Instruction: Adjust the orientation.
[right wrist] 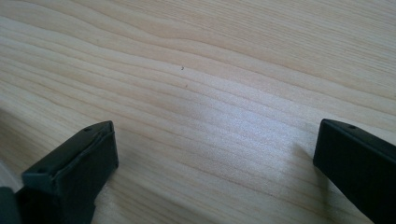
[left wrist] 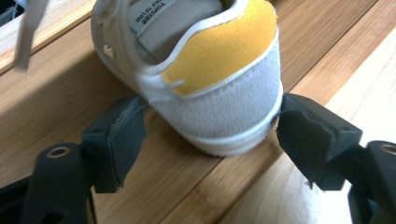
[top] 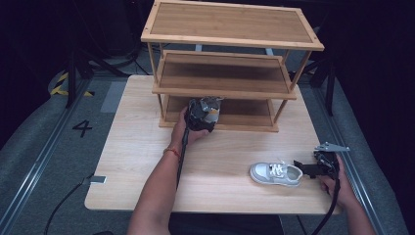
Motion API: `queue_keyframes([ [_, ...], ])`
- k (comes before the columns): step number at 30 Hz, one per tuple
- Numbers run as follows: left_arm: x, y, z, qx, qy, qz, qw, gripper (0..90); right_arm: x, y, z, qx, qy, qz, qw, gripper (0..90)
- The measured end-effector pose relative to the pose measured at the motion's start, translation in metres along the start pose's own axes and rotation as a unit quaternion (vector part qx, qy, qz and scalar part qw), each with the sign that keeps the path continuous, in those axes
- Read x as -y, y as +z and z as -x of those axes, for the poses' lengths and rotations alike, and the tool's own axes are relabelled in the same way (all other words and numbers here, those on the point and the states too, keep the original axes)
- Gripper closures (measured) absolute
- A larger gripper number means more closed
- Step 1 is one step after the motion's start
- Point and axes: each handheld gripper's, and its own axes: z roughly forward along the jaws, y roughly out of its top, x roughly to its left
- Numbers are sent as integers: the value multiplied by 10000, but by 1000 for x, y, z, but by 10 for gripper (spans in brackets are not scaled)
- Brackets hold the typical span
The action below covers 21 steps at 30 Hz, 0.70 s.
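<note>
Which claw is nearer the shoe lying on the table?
Right. The right claw sits just off the shoe heel; the left claw is far off at the rack.

My three cameras: one overhead, two riding close.
I'm looking down on the pale wooden table [top: 147, 147]; my right gripper view is facing that tabletop [right wrist: 210, 70] closely.

Lab/test rig: dark surround, floor rails [top: 41, 142], hazard tape [top: 59, 84], floor no. "4" [top: 82, 128].
</note>
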Motion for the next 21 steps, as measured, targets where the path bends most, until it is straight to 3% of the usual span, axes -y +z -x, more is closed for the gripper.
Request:
queue_keyframes([
  [3, 4, -14, -1, 64, -4, 56, 10000, 252, 0, 1, 1, -25, -30, 7, 10000, 1],
  [5, 8, -22, 2, 21, 122, 153, 9998, 252, -1, 1, 1, -29, -40, 3, 10000, 1],
  [7, 12, -33, 3, 25, 294, 97, 9995, 257, -1, 1, 1, -36, -35, 1, 10000, 1],
  [12, 22, -50, 1, 190, 310, 32, 9993, 257, -2, 2, 1, -42, -68, 0, 10000, 1],
  [13, 24, -52, 2, 216, 316, 124, 9992, 257, -2, 2, 1, -44, -60, -3, 10000, 1],
  [15, 26, -60, 2, 167, 544, 37, 9984, 254, -1, 1, 1, -39, -36, 1, 10000, 1],
  [21, 44, -90, 8, 199, 554, 110, 9982, 236, 0, 0, 0, -30, -33, -8, 10000, 1],
])
